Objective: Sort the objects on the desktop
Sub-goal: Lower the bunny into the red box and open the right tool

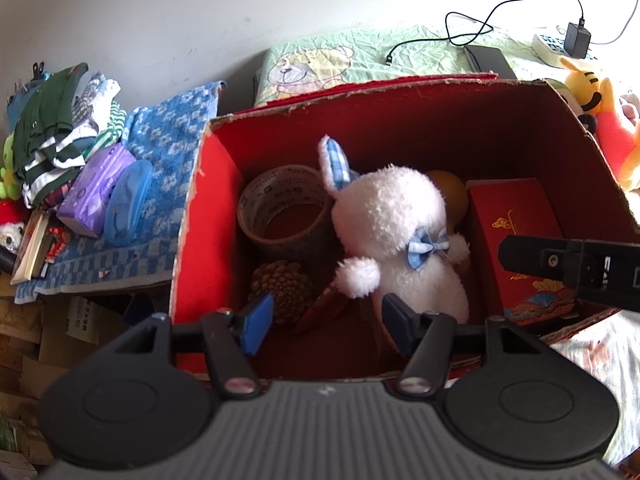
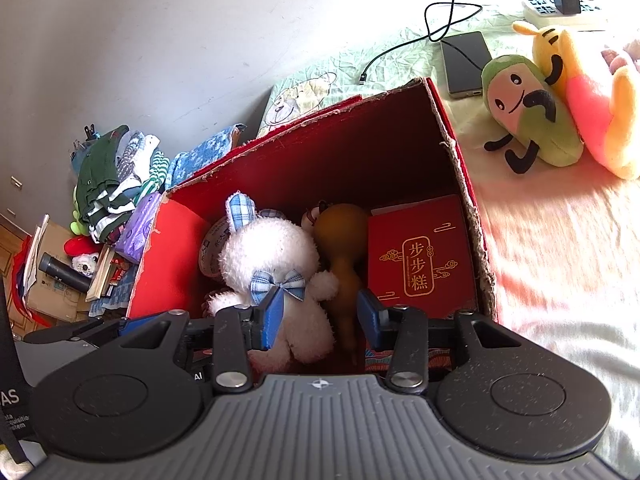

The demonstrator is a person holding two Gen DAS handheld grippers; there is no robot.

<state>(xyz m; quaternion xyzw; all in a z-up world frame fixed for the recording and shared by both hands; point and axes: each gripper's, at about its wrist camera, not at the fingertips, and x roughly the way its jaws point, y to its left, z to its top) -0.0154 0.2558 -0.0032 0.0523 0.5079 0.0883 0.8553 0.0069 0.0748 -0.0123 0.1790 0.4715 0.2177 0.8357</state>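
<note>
The big red cardboard box (image 1: 192, 240) has rough, ragged torn rims. The fluffy white plush rabbit (image 1: 392, 232) looks fuzzy, with a checked cloth bow. The brown tape roll (image 1: 284, 208) is glossy, the pine cone (image 1: 282, 286) scaly and rough, and the small red printed carton (image 2: 420, 256) smooth and matt.

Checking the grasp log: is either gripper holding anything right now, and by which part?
Nothing is held. The left gripper and right gripper both hover open over the red box, above the white plush rabbit.
</note>
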